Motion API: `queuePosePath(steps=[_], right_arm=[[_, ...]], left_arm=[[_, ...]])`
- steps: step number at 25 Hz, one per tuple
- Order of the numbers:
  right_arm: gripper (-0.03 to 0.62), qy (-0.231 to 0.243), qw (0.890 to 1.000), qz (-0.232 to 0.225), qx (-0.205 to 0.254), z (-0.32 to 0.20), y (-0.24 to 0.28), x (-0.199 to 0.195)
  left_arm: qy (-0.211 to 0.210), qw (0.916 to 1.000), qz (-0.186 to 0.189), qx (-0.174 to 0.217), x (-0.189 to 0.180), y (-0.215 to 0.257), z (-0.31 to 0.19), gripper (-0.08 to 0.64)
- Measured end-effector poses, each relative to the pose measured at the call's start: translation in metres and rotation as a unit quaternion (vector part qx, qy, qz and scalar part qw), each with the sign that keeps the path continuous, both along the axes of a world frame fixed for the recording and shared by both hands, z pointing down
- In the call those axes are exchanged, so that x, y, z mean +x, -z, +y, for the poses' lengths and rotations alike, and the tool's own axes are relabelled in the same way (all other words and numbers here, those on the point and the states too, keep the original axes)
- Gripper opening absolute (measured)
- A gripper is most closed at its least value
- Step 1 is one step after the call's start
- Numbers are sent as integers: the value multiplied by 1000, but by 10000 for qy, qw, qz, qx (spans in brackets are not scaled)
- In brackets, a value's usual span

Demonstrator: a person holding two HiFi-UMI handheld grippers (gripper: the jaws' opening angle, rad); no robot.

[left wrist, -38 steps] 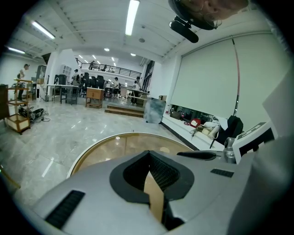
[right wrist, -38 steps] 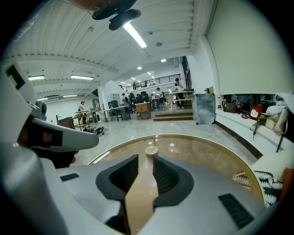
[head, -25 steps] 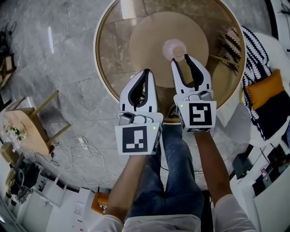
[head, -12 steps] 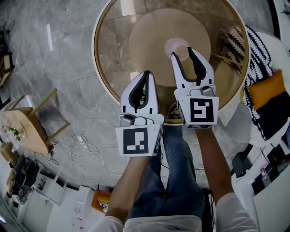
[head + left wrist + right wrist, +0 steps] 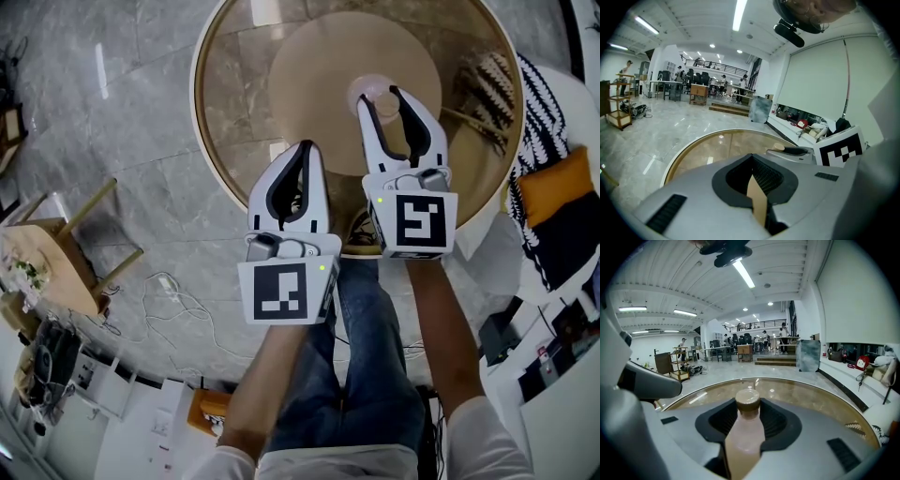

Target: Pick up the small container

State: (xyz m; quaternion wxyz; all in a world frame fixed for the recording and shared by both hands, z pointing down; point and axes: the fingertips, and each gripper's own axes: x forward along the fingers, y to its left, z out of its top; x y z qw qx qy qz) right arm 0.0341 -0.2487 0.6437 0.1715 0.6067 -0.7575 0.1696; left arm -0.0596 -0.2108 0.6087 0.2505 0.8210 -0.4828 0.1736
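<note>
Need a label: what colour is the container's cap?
The cap is tan-brown; right gripper view shows it best.

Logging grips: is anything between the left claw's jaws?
No, the left claw is shut, and only the table shows through its slit.

A round table (image 5: pixel 234 94) with a brown-tinted glass top and a pale rim. A round tan base (image 5: pixel 309 75) shows through the glass under its middle. One container (image 5: pixel 746 437), a small pale pink bottle with a brown cap, stands upright near the middle of the table, well apart from every edge. A ceiling light reflects in the glass by the far edge.
</note>
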Motion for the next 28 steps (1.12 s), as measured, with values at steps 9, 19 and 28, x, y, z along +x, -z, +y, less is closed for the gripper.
queuePosePath(steps=[9, 19, 28], right_arm=[[150, 94, 9998, 180, 39, 2, -1, 0], [146, 204, 9995, 206, 156, 2, -1, 0], [146, 318, 9994, 121, 103, 3, -2, -1]], left_arm=[[20, 9999, 66, -100, 2, -7, 5, 17], [-28, 9999, 96, -60, 0, -5, 6, 17], [-72, 9999, 132, -13, 0, 1, 8, 17]])
